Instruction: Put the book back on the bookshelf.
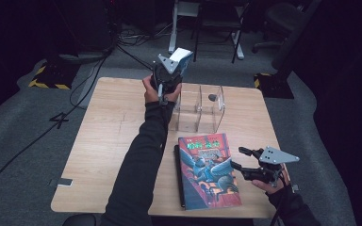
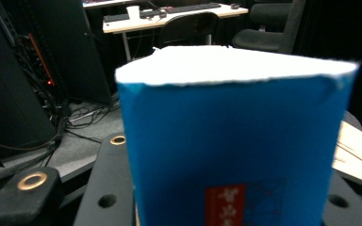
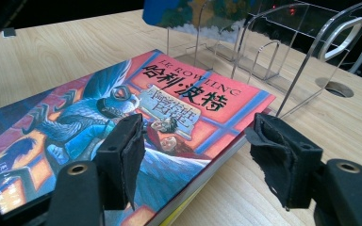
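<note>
Blue book [image 2: 235,150] held above rack [image 1: 202,110], table edge [image 1: 264,217] near right gripper [image 1: 239,157]

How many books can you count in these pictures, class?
2. A blue book is held in the left gripper above the clear rack; a colourful book lies flat on the table. More may be hidden.

Blue book [image 2: 235,141]: held upright above the clear rack [image 1: 202,110], white page edges turned upward.
Rack: transparent dividers, set on the bench.

floor: grey carpet [image 1: 23,141] | furniture: wooden table [image 1: 108,141], office chair [image 1: 283,19] | light: dim
</note>
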The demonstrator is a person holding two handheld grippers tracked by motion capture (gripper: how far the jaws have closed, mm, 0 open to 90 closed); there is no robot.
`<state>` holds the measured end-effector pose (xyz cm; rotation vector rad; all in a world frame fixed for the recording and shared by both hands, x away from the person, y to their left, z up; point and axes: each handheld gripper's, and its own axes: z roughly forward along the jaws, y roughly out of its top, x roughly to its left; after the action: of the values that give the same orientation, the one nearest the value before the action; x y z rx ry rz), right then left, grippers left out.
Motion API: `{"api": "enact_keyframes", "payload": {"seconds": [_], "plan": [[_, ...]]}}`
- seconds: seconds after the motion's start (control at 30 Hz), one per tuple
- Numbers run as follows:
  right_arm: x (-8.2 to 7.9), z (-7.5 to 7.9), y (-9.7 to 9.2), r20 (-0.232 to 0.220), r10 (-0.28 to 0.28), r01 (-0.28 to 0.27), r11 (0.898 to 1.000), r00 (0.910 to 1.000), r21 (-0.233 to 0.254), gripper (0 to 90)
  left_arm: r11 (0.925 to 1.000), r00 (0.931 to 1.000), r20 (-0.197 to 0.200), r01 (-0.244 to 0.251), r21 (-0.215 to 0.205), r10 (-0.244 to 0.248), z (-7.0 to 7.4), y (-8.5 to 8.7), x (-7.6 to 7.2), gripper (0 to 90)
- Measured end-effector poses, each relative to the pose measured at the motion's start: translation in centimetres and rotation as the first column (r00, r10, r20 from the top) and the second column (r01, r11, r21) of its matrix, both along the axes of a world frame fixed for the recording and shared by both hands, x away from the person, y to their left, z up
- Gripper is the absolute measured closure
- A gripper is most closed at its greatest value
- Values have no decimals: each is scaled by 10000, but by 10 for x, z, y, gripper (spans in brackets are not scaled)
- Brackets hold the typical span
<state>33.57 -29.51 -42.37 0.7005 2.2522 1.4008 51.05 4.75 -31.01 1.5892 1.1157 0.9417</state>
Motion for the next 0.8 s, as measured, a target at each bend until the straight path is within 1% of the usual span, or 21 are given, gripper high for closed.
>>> {"api": "enact_keyframes", "payload": {"seconds": [0.03,0.13,0.2,0.27,0.3,0.37,0.43,0.53,0.63,0.73,0.8], "plan": [[0,0,0,0,0,0,10000,10000,0,360,10000,10000,0,0,0,0,0,0,0,602],[0,0,0,48,18,-18,10000,10000,-2,362,9998,9999,117,71,159,-73,-9,-3,5,601],[-1,0,0,16,82,-82,10000,10000,37,363,9997,9996,206,187,178,-191,-14,-4,7,602],[-1,0,0,12,112,-112,9999,9999,-22,364,9995,9996,173,241,202,-244,-19,-6,8,602],[-1,0,0,25,136,-136,9999,9999,-55,366,9992,9992,152,361,154,-363,-21,-6,8,602],[-1,-1,0,58,136,-135,9998,9999,-134,368,9987,9989,128,445,241,-448,-26,-7,7,601],[-1,-1,0,76,130,-129,9998,9999,-145,369,9985,9985,63,540,106,-541,-31,-5,6,600],[-1,0,-1,123,92,-90,9999,9999,-95,370,9981,9983,133,570,-215,-568,-35,-1,3,599],[-1,0,-1,125,86,-85,9999,9999,-126,371,9977,9978,159,649,-176,-646,-37,3,-3,597],[-2,-1,-1,111,99,-97,9998,9999,-154,371,9960,9967,155,797,-415,-792,-40,9,-10,595],[-2,-1,-1,135,69,-66,9998,9999,-184,370,9949,9959,135,895,-457,-889,-43,14,-16,594]]}}
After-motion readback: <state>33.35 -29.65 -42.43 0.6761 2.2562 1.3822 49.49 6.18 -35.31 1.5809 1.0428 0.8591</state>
